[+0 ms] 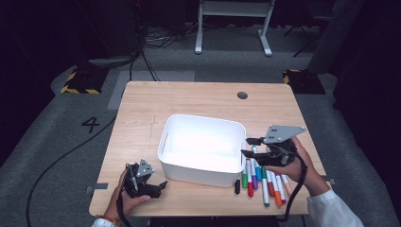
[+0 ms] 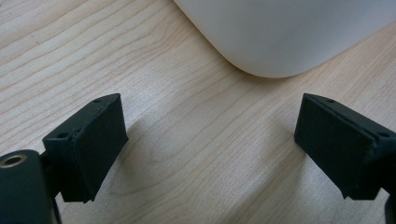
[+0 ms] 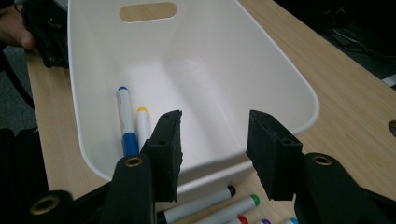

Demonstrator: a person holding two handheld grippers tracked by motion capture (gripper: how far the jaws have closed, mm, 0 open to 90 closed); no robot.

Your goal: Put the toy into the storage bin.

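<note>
the right gripper point(image 1: 249, 147) hovers at the right rim of the white bin point(image 1: 170, 130), jaws spread and empty. in the right gripper view, a blue-capped marker point(image 3: 125, 122) and a yellow-capped marker point(image 3: 143, 122) lie side by side on the bin floor, left of centre, long axes running up the frame, caps pointing to the top. the left gripper point(image 1: 162, 184) rests spread at lower left of the high view, near the bin's corner.
</note>
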